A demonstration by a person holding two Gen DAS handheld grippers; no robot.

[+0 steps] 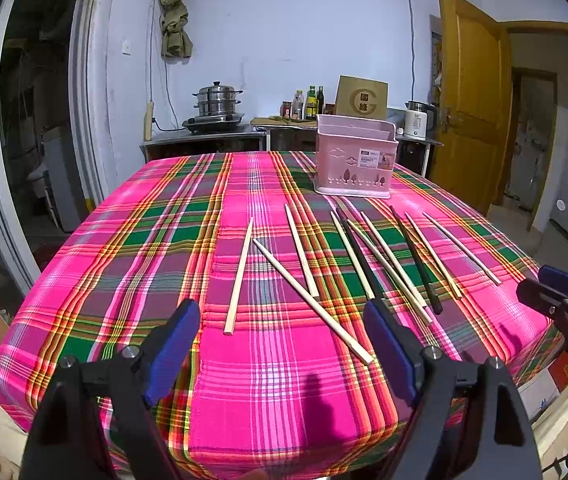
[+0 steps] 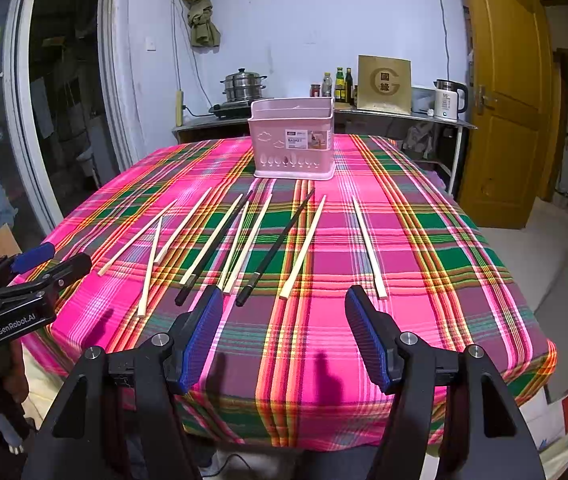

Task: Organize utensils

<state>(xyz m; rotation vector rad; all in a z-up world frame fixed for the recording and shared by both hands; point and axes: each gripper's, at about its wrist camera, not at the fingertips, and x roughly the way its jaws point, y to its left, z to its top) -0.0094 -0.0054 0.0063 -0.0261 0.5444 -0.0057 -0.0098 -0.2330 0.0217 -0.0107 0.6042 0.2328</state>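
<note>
Several pale wooden chopsticks (image 1: pixel 239 276) (image 2: pixel 303 248) and two black chopsticks (image 1: pixel 415 258) (image 2: pixel 276 246) lie spread across a pink plaid tablecloth (image 1: pixel 268 380) (image 2: pixel 423 240). A pink plastic utensil basket (image 1: pixel 355 158) (image 2: pixel 292 140) stands upright at the table's far side, nothing showing above its rim. My left gripper (image 1: pixel 284 312) hovers open above the near edge, with the near ends of the chopsticks ahead of it. My right gripper (image 2: pixel 282 300) is open too, just short of the chopstick ends. Each gripper shows at the edge of the other's view.
Behind the table a metal counter (image 2: pixel 403 116) carries a steamer pot (image 1: pixel 215 102), bottles (image 1: pixel 311 102), a brown box (image 2: pixel 383 84) and a white kettle (image 2: pixel 447 100). A yellow wooden door (image 2: pixel 503 100) stands at the right. The cloth hangs over the table's near edge.
</note>
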